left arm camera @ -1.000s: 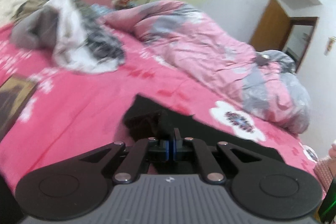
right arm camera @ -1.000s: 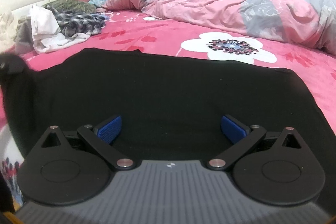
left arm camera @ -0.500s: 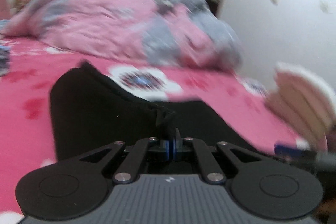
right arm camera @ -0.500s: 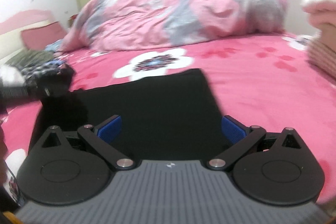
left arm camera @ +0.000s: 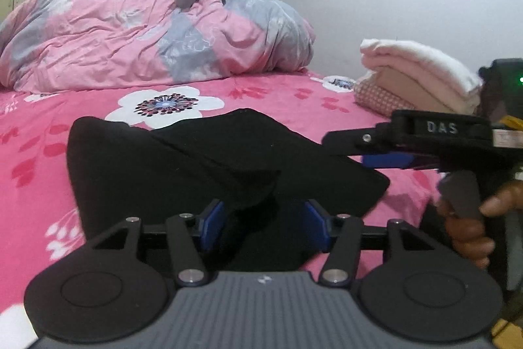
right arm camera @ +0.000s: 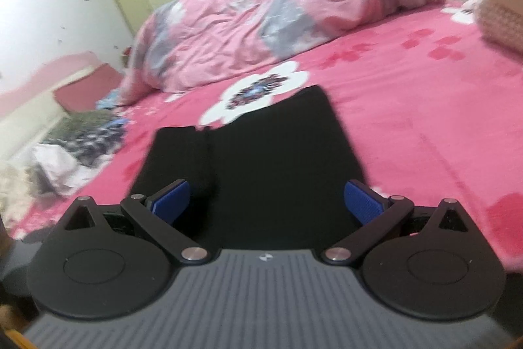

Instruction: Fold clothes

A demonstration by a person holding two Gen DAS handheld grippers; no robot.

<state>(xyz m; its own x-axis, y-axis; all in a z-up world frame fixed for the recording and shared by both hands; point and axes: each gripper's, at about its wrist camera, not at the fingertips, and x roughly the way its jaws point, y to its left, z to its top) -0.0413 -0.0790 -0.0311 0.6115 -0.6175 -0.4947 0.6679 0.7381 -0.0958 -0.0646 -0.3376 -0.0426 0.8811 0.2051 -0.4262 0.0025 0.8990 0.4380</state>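
Left wrist view: the left gripper [left arm camera: 263, 226] was found with its jaws opening, the blue pads [left arm camera: 212, 226] parted to a middling gap. A fold of the black garment [left arm camera: 209, 159] lay between the pads, but was not seen to be pressed by them. The garment was spread on the pink floral bedsheet [left arm camera: 42, 152], partly folded over on itself. The right gripper [left arm camera: 389, 152] was seen side-on at the right, above the garment's edge, held by a hand [left arm camera: 470, 228]; its jaw gap could not be judged from this angle. A stack of folded clothes [left arm camera: 415, 77] was noted behind it, and a crumpled pink and grey duvet [left arm camera: 147, 35] lay across the far side.

Right wrist view: the right gripper [right arm camera: 268, 201] was recorded with its fingers spread wide and nothing gripped, the black garment [right arm camera: 261, 152] lying flat beneath them. A heap of unfolded clothes [right arm camera: 72, 149] was seen at the left, well apart from the garment.
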